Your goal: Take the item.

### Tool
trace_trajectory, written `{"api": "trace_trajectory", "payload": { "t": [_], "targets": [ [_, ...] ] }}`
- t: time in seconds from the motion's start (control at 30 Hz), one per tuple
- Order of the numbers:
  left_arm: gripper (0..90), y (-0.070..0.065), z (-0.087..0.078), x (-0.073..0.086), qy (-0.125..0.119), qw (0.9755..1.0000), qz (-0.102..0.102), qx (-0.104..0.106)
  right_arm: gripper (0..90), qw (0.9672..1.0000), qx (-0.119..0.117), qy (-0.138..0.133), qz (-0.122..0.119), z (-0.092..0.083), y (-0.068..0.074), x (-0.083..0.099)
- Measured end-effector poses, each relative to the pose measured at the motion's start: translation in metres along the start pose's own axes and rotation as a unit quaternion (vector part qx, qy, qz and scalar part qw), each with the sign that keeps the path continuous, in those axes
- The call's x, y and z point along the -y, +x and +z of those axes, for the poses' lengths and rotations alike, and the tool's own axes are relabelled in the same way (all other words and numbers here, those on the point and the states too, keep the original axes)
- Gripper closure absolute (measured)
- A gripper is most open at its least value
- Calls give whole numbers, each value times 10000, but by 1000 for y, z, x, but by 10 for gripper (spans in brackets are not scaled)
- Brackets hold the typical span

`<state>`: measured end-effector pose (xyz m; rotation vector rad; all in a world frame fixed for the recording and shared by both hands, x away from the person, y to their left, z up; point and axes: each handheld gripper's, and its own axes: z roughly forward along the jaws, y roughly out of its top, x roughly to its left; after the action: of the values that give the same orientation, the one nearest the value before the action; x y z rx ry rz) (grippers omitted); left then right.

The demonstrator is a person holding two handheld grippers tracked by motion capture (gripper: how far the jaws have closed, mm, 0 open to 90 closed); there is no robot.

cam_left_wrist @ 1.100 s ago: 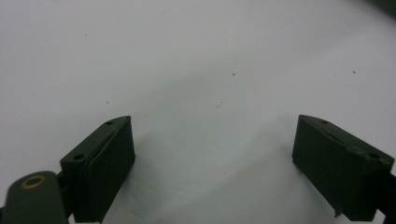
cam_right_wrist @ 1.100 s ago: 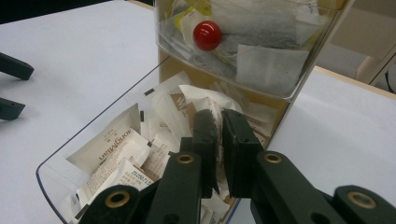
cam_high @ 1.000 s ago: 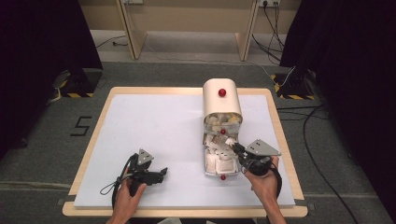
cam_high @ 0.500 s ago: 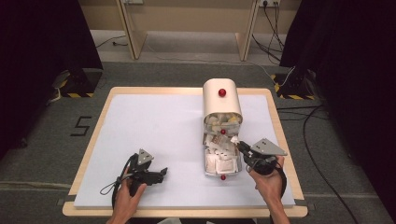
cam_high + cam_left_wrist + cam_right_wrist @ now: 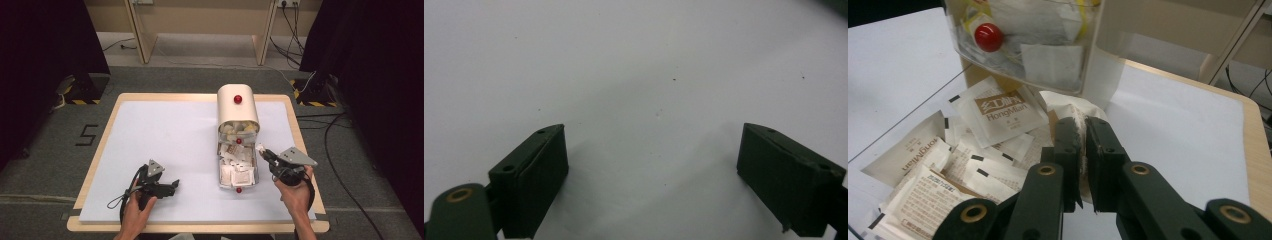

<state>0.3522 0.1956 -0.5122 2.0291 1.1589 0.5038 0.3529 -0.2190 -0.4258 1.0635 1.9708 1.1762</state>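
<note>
The right claw is clamped on a white packet, which sticks out past its black jaws just beside the right edge of the clear drawer. That drawer is pulled out of a cream box with a red knob on top, and it lies on the white surface full of loose packets, some printed "HongMan". The left claw rests low over bare surface near the front left, well apart from the box, its jaws spread wide with nothing between them
</note>
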Motion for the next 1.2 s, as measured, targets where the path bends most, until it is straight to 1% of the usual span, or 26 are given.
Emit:
{"api": "trace_trajectory", "payload": {
  "t": [0.1, 0.13, 0.2, 0.23, 0.4, 0.73, 1.2],
  "targets": [
    [121, 0, 0, 0, -5, 10000, -5, 1, 845, 10000, 54, 13, 28, 0, -5, 2],
    [121, -2, -1, 1, 53, 9998, -169, -23, 845, 10000, 76, 27, 53, 0, -6, 3],
    [121, -3, -1, 1, 60, 9998, -190, -4, 845, 9999, 108, 47, 81, 0, -10, 5],
    [121, 0, 0, 0, -1, 10000, -1, -1, 845, 9999, 126, 52, 91, 0, -11, 6],
    [121, 0, 0, 0, 2, 10000, 2, 0, 845, 9997, 198, 80, 146, -1, -17, 9],
    [121, 0, 0, 0, 3, 10000, 1, 1, 845, 9992, 296, 111, 224, -2, -25, 13],
    [121, 0, 0, 0, 0, 10000, 0, 0, 845, 9978, 496, 220, 373, -1, -41, 24]
  ]
}}
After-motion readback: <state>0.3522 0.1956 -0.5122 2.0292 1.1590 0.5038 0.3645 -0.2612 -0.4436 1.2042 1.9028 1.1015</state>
